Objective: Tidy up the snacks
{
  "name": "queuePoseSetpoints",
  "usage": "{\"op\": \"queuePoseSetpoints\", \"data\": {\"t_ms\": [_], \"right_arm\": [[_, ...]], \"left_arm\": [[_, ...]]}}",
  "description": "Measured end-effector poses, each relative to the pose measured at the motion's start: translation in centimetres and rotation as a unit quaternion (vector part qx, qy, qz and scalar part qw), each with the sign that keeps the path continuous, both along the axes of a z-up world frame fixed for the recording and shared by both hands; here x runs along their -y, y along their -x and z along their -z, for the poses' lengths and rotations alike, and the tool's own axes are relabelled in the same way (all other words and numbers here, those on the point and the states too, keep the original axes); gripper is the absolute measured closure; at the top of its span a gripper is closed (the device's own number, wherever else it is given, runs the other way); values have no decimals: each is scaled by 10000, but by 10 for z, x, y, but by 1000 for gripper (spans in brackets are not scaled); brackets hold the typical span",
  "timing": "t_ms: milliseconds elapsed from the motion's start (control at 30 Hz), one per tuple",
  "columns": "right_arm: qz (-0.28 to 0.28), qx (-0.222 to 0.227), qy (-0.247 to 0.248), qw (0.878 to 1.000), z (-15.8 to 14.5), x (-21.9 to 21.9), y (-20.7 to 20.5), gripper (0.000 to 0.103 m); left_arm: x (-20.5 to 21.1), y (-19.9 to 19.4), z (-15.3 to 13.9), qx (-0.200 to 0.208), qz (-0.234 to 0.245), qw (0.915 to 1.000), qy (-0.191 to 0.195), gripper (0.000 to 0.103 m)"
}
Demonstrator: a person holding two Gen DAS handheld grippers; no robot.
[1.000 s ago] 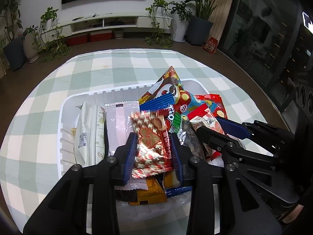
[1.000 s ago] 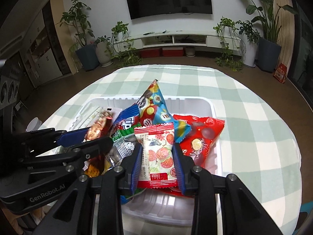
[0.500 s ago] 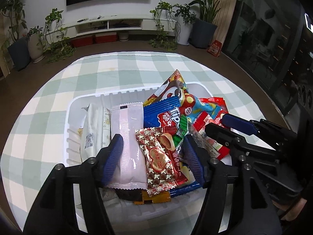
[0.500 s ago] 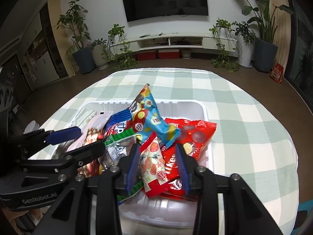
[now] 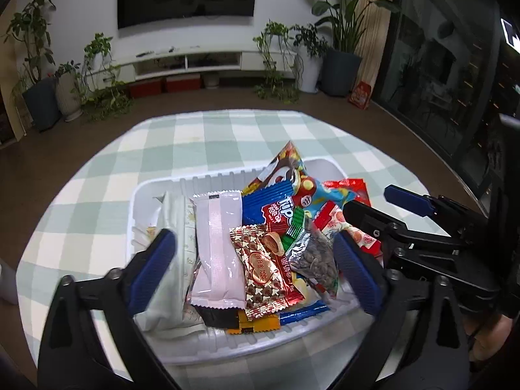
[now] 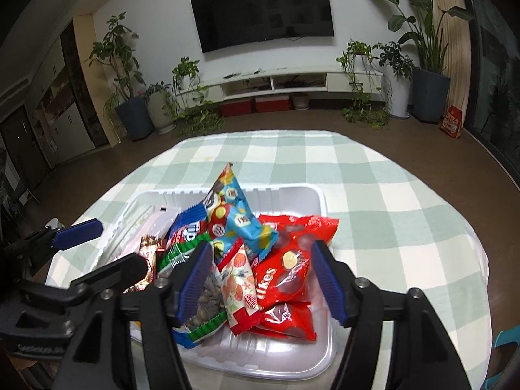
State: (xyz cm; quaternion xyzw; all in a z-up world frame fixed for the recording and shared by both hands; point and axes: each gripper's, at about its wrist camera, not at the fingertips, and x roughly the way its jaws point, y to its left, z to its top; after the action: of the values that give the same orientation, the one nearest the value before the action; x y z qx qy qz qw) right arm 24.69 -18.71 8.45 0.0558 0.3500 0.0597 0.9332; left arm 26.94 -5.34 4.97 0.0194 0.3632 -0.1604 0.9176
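Note:
A white plastic tray (image 5: 211,175) (image 6: 292,191) on the table is piled with snack packets. My left gripper (image 5: 253,237) hovers over its near left part. Its jaws are opening wide and touch nothing. Between them lie a pink packet (image 5: 217,247), a red-brown starred packet (image 5: 263,266) and a clear bag of seeds (image 5: 313,260). My right gripper (image 6: 261,247) is over the near right part, jaws opening. A strawberry-print packet (image 6: 239,286) and a red bag (image 6: 292,260) lie loose between its pads. A tall colourful bag (image 6: 230,201) stands behind.
The tray sits on a round table under a green-and-white checked cloth (image 5: 201,136), whose edge drops to a brown floor. The right gripper (image 5: 370,201) reaches in close beside the left one. Potted plants and a low TV unit line the far wall.
Both grippers have let go. The left jaws spread wide off the starred packet, which now lies flat in the tray; the right jaws spread off the strawberry packet. The left gripper drew back and up.

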Motion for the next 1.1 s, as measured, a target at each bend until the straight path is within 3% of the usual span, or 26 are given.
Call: {"op": "queuePoseSetpoints", "data": {"t_ms": [167,333,433,533,600,733,933,1100], "right_arm": [[5,428,117,9990,-12,-2,11,11],[97,771,138,9969,-25,3,33,4],[274,864,-89,9958,-33,11,55,0],[459,976,-179,9940,-38,17,83,0],[530,1047,-234,9928,-40,17,105,0],[574,1096,-163,9922,-38,8,151,0],[569,1099,196,9921,-28,-15,202,0],[596,1131,693,9894,-21,-36,223,0]], "left_arm": [[-6,38,-16,381,-97,9991,-181,0],[-22,100,-34,706,-155,9974,-54,0],[-30,139,-38,889,-810,9920,-387,0],[-40,175,-39,1048,-1722,9766,-748,0],[-45,190,-37,1083,-1939,9716,-814,0],[-43,213,-23,897,-1787,9747,-1003,0],[-49,238,8,417,-1227,9915,-118,0],[-38,244,22,509,-1147,9915,-340,0]]}}
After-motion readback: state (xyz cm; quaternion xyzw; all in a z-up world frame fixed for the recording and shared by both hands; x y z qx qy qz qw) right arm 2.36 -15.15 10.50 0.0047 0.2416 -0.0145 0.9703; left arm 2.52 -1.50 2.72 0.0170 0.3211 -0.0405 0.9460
